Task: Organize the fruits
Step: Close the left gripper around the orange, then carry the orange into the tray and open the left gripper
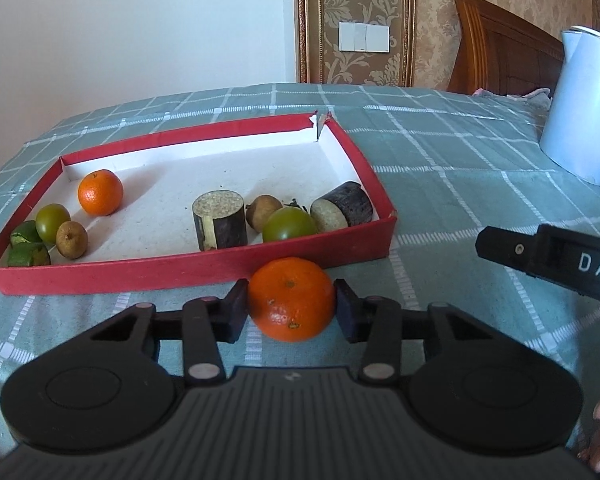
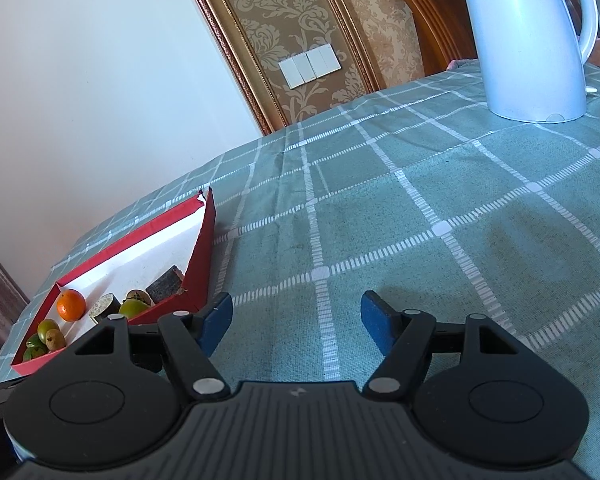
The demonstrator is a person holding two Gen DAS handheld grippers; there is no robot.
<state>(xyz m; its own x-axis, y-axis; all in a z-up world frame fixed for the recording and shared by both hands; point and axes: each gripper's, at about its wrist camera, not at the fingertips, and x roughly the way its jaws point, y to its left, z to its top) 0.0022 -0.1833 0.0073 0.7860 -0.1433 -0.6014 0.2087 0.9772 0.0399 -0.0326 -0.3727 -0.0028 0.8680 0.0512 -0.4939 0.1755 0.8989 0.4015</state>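
Left tool (image 1: 291,304): closed on the held orange (image 1: 291,299), one dark pad pressed to each side of it.
Held orange: bright, glossy skin with a few small dark specks and a navel dimple facing the camera (slightly flattened in shape); it sits just outside the near wall of the red tray (image 1: 188,270), close against it, over the table (image 1: 460,184).
Right tool (image 2: 296,316): fingers spread wide, nothing between the blue pads; it hangs over bare checked cloth, to the right of the tray.
Red tray: shallow, red outside and white inside, with a torn far corner.
Tray, left end: a smaller orange (image 1: 100,192), a green round fruit (image 1: 52,223), a brown longan-like fruit (image 1: 71,239) and two green peel pieces (image 1: 28,246) bunched in the corner.
Tray, right end: an upright sugarcane chunk (image 1: 219,220) with dark purple skin and pale cut top, a second chunk (image 1: 342,209) lying on its side, another brown fruit (image 1: 263,211) and a green fruit (image 1: 289,225) between them.
Table: covered in a grey-green cloth with white grid lines.
White kettle (image 2: 528,40): stands at the far right of the table (well apart from the tray).
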